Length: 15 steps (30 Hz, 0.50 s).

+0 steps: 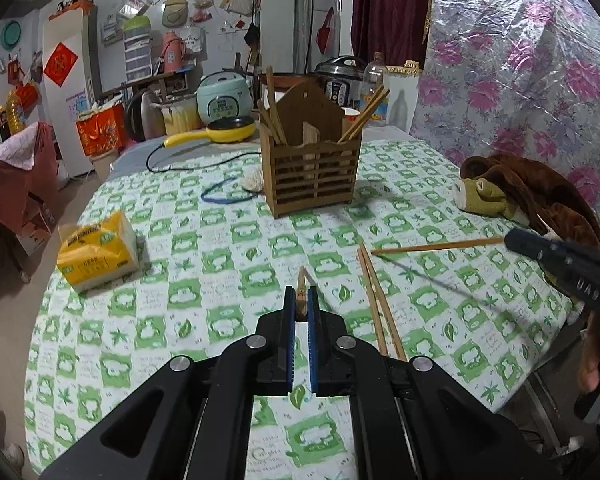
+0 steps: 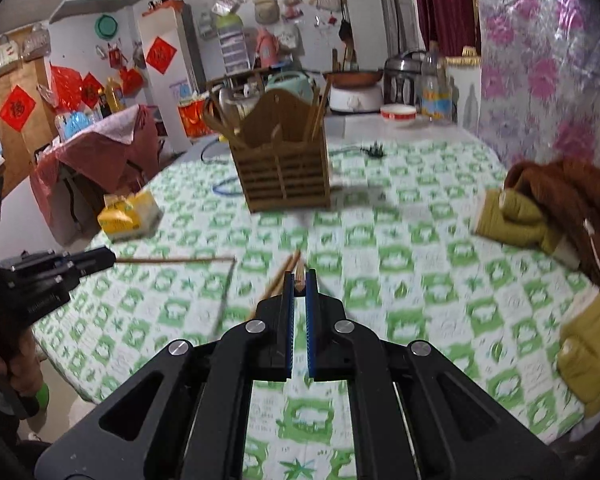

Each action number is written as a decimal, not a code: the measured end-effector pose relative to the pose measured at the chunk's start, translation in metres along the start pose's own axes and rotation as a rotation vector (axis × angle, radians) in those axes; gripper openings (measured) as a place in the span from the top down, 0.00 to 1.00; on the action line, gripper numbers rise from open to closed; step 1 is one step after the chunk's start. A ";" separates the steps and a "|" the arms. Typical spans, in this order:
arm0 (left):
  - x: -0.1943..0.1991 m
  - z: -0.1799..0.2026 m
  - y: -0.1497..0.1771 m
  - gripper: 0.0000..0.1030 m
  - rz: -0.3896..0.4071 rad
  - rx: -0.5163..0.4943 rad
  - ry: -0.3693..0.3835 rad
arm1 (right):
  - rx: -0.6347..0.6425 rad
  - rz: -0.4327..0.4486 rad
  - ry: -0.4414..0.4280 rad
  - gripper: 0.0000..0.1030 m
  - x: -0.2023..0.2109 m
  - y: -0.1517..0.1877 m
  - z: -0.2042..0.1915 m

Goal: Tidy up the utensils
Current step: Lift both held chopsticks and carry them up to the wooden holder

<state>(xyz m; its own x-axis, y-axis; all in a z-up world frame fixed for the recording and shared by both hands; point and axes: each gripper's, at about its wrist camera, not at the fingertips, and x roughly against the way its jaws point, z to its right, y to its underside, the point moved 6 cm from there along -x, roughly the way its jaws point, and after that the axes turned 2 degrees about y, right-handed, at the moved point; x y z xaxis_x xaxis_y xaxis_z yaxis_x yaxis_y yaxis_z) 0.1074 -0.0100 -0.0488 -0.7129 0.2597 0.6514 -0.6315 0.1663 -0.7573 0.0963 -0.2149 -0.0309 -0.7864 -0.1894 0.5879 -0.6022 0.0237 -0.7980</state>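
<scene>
Chopsticks are split up right now: each gripper has one, two more lie loose on the surface, and the rest stand in the wooden holder (image 1: 312,168) further back. The left gripper (image 1: 301,304) has its fingers pinched on a chopstick (image 1: 301,288) that points straight ahead in its own view, so you only get the stubby end — the right wrist view shows that same stick (image 2: 172,260) full length, thin and light brown, poking out level over the green-and-white checked surface (image 1: 220,240). Same deal the other way round: the right gripper (image 2: 299,286) is clamped on a stick you barely see from its own camera, while the left view shows it (image 1: 436,246) long and slim, jutting from the fingers at the right edge. The loose pair (image 1: 380,304) lies side by side just right of the left gripper. Only the left view shows the yellow pan (image 1: 230,130) behind the holder — the yellow tissue pack (image 1: 98,250) and brown plush toy (image 1: 512,192) show in both.
</scene>
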 end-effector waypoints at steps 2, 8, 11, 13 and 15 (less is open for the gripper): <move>-0.001 -0.001 -0.005 0.94 0.005 -0.004 -0.001 | 0.004 0.025 0.003 0.94 0.002 -0.013 0.000; -0.002 -0.003 -0.016 0.94 0.018 0.001 0.008 | 0.012 0.070 0.002 0.94 0.005 -0.038 -0.001; -0.005 -0.006 -0.020 0.94 0.019 0.006 0.016 | 0.013 0.077 0.001 0.94 0.003 -0.043 -0.001; -0.008 -0.008 -0.023 0.94 0.018 0.012 0.017 | 0.012 0.078 0.002 0.94 0.001 -0.044 -0.001; -0.009 -0.010 -0.026 0.94 0.021 0.014 0.020 | 0.011 0.079 0.001 0.94 0.000 -0.045 -0.001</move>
<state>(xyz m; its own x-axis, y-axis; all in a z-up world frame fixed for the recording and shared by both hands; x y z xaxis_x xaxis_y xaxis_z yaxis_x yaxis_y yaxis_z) 0.1334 -0.0077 -0.0352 -0.7197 0.2824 0.6342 -0.6208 0.1473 -0.7700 0.1233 -0.2154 0.0053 -0.8315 -0.1863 0.5234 -0.5370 0.0281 -0.8431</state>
